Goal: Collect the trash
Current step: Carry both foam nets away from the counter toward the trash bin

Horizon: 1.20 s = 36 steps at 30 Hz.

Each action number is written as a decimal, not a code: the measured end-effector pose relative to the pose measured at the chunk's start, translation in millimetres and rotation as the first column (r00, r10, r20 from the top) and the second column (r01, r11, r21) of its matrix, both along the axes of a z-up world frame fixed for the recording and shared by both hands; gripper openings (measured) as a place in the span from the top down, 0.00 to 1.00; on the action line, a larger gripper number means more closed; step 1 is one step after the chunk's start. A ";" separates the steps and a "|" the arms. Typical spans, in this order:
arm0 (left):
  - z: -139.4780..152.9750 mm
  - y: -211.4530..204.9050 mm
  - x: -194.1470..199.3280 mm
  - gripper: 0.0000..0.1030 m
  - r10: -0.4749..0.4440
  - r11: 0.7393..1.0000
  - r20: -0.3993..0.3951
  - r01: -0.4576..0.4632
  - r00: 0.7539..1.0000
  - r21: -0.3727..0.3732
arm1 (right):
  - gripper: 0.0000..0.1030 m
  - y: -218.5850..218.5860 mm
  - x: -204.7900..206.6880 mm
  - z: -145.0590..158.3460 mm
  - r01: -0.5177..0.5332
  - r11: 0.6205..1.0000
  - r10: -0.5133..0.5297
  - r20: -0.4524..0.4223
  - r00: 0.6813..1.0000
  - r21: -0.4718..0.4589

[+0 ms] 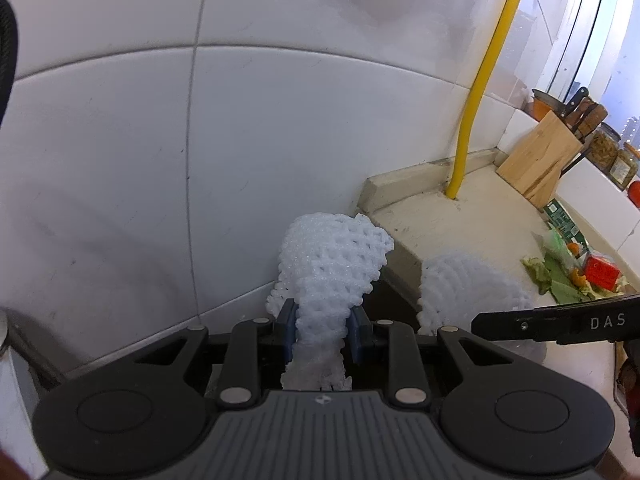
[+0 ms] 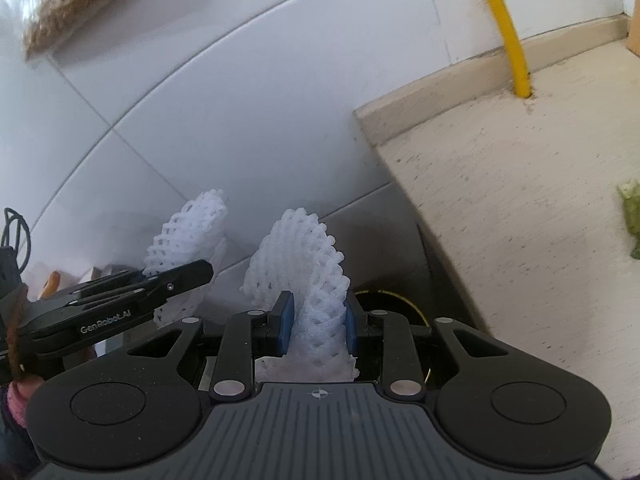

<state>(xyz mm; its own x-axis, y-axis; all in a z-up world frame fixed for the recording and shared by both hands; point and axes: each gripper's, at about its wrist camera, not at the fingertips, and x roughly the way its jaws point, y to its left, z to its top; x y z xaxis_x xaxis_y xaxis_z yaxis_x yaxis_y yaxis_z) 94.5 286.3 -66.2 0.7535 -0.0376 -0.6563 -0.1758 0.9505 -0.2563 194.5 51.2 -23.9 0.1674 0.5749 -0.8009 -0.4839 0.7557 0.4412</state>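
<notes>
Two white foam fruit nets are in hand, one per tool. The left tongs (image 1: 322,334) are closed on the first foam net (image 1: 332,264), whose long axis runs straight ahead from between the blue pads (image 1: 289,330). The right tongs (image 2: 314,328) pinch the second foam net (image 2: 304,264) likewise, just beside the left pair. Both nets hang over a dark gap off the left edge of the worktop (image 2: 520,200), before a white tiled wall (image 1: 160,120). Ahead-right on the worktop lie leaf scraps (image 1: 560,276), one yellow pipe (image 1: 480,92) and one knife block (image 1: 540,160). A drop-off below seems the likely next move.
</notes>
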 end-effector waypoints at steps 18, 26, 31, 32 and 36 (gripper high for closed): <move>-22.5 0.0 -8.9 0.76 0.003 1.000 -0.059 -0.004 0.998 -0.020 | 0.68 15.1 -17.9 -20.9 -0.015 0.998 0.013 -0.035 0.999 -0.060; -35.2 3.4 -0.6 0.75 0.005 1.000 -0.122 -0.007 0.993 -0.019 | 0.68 22.2 -16.1 -37.6 0.005 0.994 -0.008 -0.029 1.000 -0.110; -42.7 -0.4 3.6 0.75 0.001 1.000 -0.166 0.001 0.986 0.010 | 0.67 26.1 -15.4 -55.0 0.007 0.989 -0.014 -0.043 0.999 -0.148; -43.8 -1.2 4.7 0.75 0.000 1.000 -0.171 0.003 0.985 0.014 | 0.66 26.8 -15.1 -57.6 0.006 0.988 -0.013 -0.045 0.999 -0.155; -48.5 -5.4 11.4 0.72 -0.001 0.999 -0.199 0.009 0.980 0.043 | 0.63 36.2 -12.2 -69.5 -0.012 0.983 0.004 -0.044 0.999 -0.183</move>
